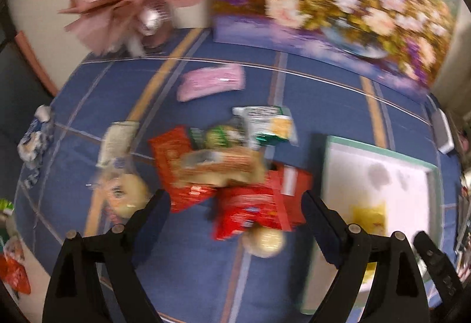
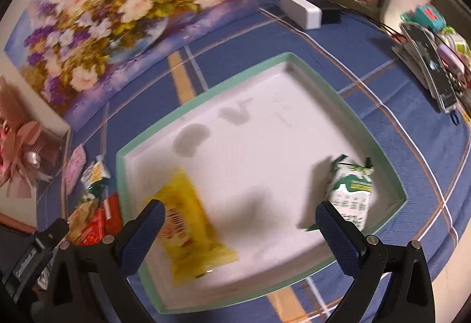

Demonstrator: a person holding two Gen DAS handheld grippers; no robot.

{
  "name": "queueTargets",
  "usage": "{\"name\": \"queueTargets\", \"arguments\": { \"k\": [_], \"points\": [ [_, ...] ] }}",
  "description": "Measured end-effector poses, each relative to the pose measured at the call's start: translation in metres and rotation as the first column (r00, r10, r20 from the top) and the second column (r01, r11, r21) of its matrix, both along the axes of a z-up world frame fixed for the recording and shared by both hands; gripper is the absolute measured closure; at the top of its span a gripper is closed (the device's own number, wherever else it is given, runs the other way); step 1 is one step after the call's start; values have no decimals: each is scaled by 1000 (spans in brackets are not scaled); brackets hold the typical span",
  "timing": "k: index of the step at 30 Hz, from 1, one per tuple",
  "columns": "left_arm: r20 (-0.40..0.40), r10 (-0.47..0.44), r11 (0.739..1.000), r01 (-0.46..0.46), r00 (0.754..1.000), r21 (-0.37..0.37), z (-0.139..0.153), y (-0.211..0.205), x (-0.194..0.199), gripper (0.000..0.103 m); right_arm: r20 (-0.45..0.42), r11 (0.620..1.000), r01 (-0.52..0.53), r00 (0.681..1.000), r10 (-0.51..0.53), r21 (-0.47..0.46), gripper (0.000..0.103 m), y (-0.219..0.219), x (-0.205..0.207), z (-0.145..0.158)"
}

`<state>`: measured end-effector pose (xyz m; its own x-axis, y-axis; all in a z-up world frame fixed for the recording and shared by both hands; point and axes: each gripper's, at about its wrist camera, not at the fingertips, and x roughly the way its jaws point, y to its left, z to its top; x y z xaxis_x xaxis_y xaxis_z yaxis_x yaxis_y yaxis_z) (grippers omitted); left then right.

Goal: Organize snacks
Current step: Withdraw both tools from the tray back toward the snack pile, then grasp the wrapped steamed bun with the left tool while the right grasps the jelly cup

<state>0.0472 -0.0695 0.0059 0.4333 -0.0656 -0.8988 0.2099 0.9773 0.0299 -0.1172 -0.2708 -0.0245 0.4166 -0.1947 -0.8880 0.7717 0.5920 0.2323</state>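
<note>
While both of our grippers hang above the table with its blue checked cloth, neither one holds anything. We see the left gripper with its jaws spread wide over a loose pile of snacks: a red packet lies just in front of it, a second red packet lies to the left and partly under a tan packet, and a white and green packet lies at the far side of the pile. A round pale snack sticks out from under the near edge of the red packet. A pink packet lies apart, farther on the table. We see the right gripper with its jaws also spread wide, above a shallow white tray with a green rim. Inside the tray, a yellow packet lies at the near left, and a white and green snack bag lies at the right, near the rim. A flower painting leans at the far side of the table.
</note>
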Motion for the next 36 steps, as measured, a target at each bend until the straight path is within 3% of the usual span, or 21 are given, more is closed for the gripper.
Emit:
{"name": "queueTargets", "arguments": {
  "k": [10,19,27,36],
  "points": [
    [-17,206,979,-206,979,-3,0,88,35,11,-16,982,-183,983,182,-37,0,62,56,15],
    [-64,305,952,-306,950,-11,-5,143,47,11,-64,947,-317,947,314,-49,0,113,96,11],
    [-125,337,937,-345,933,-48,-13,169,57,11,-97,915,-404,910,403,10,5,143,119,-7],
    [-254,330,937,-348,909,-27,-55,164,72,11,-135,895,-439,885,446,84,13,153,123,-34]
  ]
}}
